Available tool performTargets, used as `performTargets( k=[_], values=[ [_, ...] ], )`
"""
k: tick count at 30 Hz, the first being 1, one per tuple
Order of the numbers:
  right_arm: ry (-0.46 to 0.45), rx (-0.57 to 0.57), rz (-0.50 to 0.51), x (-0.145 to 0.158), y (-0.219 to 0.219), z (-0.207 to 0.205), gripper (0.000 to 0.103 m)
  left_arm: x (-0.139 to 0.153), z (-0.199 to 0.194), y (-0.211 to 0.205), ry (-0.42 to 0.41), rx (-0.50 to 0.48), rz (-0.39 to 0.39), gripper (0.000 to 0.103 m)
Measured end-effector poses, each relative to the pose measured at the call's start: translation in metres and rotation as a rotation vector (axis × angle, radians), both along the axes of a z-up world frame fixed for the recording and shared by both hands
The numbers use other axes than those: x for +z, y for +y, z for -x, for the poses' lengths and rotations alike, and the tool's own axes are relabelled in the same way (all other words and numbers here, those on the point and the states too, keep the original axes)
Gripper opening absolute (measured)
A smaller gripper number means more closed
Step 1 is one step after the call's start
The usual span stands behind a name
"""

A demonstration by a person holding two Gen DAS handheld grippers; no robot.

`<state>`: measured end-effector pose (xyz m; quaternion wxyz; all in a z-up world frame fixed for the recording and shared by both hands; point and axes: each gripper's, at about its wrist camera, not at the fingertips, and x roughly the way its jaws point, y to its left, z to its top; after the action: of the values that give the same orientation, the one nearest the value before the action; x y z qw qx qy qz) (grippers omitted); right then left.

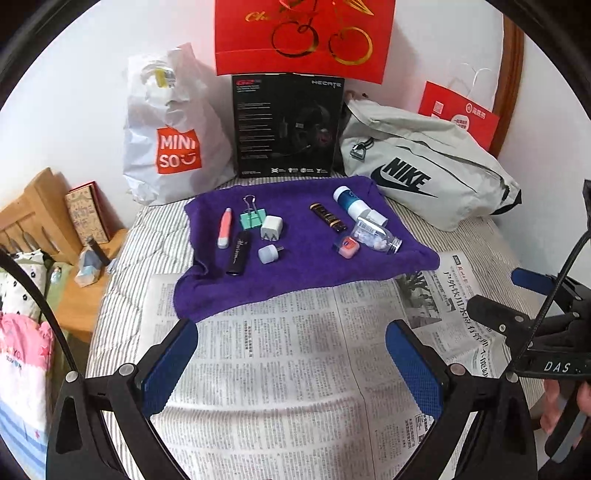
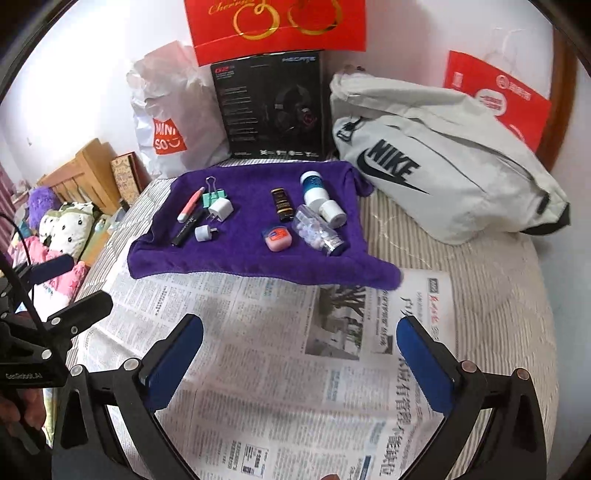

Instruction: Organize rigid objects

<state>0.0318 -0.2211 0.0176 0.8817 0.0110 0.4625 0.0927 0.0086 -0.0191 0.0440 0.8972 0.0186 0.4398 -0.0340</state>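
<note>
A purple towel on the bed holds two clusters of small objects. The left cluster has a pink pen-like tube, a green binder clip, a white charger, a small white plug and a black tube. The right cluster has a dark gold-banded tube, a blue-and-white bottle, a clear pill bottle and a pink tin. My left gripper and right gripper are open and empty over the newspaper, short of the towel.
Behind the towel stand a white Miniso bag, a black headset box, a red gift bag and a grey Nike bag. A wooden bedside shelf lies left. The right gripper's body shows at the right.
</note>
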Motion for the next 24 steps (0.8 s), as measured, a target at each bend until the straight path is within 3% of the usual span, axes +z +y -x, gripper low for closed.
performTargets(
  k=[7,24],
  values=[
    [0.005,-0.030,0.015,0.004,-0.001,0.016,0.103,0.003,0.008,0.001,0.001,0.010,0.040,0.103],
    [0.001,-0.048,0.015,0.008,-0.002,0.031,0.103,0.002,0.013,0.003,0.015,0.026,0.035,0.103]
  ],
)
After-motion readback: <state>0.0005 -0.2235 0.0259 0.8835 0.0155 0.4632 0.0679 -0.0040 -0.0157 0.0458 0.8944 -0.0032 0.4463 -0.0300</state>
